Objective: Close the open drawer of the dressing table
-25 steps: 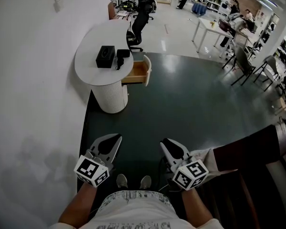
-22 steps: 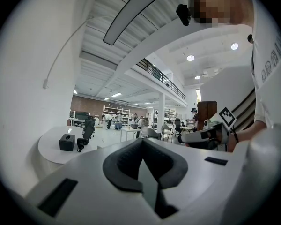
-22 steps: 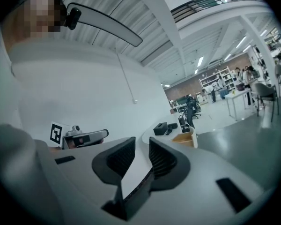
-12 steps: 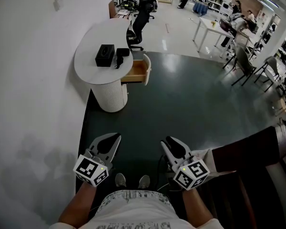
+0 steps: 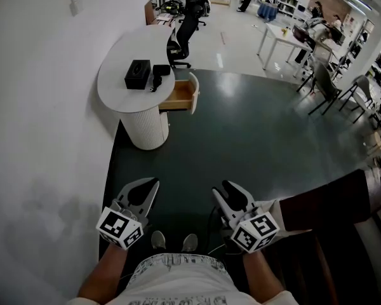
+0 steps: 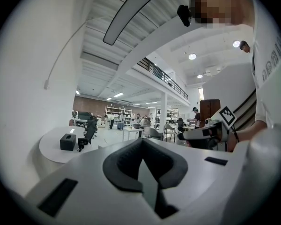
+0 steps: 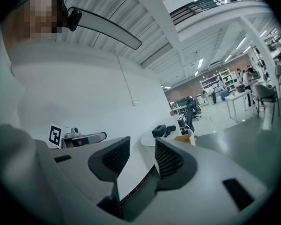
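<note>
Approach step: the open light-wood drawer (image 5: 180, 96) of the round white dressing table (image 5: 116, 89) stands well ahead; right gripper (image 5: 225, 188) empty, jaws have just been opening; left gripper (image 5: 151, 183) jaws together; next, walk up, push it shut

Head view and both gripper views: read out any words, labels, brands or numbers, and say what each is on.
No text can be read in full.
Shirt: dark print across the front, too blurred and cut off to read.
Black box on the dressing table: no legible label.
Cubes on the left gripper and right gripper, whose jaws have just been opening on nothing: square patterns, no letters.
</note>
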Available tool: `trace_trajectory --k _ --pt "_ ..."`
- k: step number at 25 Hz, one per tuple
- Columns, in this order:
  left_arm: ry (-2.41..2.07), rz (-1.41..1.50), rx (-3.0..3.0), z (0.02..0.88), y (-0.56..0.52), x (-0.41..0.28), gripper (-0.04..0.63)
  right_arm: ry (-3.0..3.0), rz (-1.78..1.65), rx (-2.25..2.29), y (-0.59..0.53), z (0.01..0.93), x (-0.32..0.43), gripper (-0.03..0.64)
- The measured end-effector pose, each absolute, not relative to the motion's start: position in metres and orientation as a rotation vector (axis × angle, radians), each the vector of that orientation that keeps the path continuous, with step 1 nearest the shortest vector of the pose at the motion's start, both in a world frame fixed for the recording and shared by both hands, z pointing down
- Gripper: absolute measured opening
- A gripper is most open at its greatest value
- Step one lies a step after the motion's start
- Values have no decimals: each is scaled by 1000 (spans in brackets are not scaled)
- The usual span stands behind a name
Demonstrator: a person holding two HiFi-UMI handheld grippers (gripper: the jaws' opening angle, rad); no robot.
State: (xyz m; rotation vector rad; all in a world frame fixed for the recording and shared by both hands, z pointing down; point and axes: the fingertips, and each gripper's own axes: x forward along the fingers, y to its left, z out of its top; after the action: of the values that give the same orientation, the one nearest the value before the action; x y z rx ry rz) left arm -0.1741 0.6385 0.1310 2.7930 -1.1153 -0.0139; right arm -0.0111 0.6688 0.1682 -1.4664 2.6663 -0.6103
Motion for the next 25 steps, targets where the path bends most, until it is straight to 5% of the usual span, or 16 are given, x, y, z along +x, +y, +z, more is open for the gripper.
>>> trace_trajectory --k 25 --pt "-1171 -24 2779 133 633 -131 15 2671 -640 -1425 660 178 36 181"
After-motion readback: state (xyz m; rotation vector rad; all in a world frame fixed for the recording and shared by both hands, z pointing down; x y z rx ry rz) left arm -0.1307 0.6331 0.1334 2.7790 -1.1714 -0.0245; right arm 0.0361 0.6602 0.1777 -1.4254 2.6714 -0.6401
